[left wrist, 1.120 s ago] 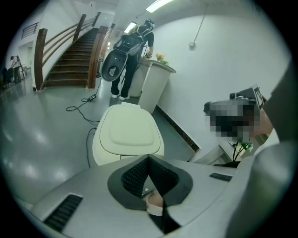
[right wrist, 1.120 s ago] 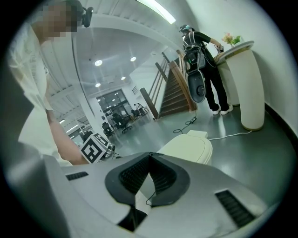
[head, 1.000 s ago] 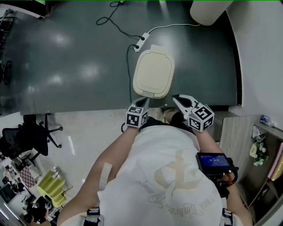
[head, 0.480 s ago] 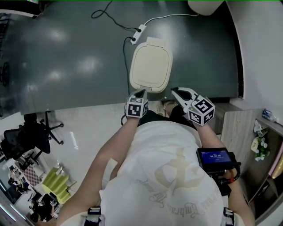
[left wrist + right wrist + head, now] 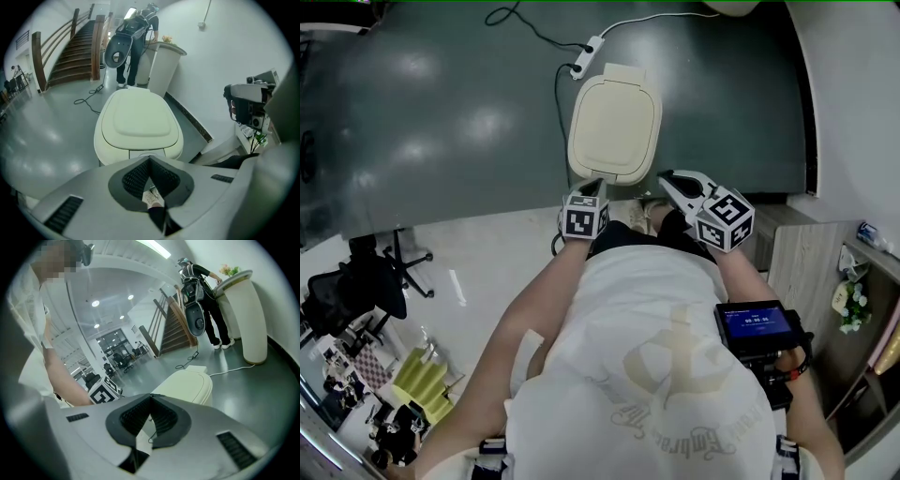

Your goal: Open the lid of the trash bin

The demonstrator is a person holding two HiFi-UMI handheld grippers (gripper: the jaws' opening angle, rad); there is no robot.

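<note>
**— Where's the bin?**
— The trash bin is straight ahead of me on the dark floor. Its cream lid lies flat and closed, with the hinge apparently on the far side.

**— And the tools?**
— The left tool is pressed together and empty, with its tip at the lid's near edge. I reckon that edge gives the best leverage for lifting. The right tool is pressed together too, holding nothing, off to the bin's right.

Smooth cream plastic trash bin lid with a soft sheen; dark floor glossy, mirroring lights; white shirt of matt cloth
</note>
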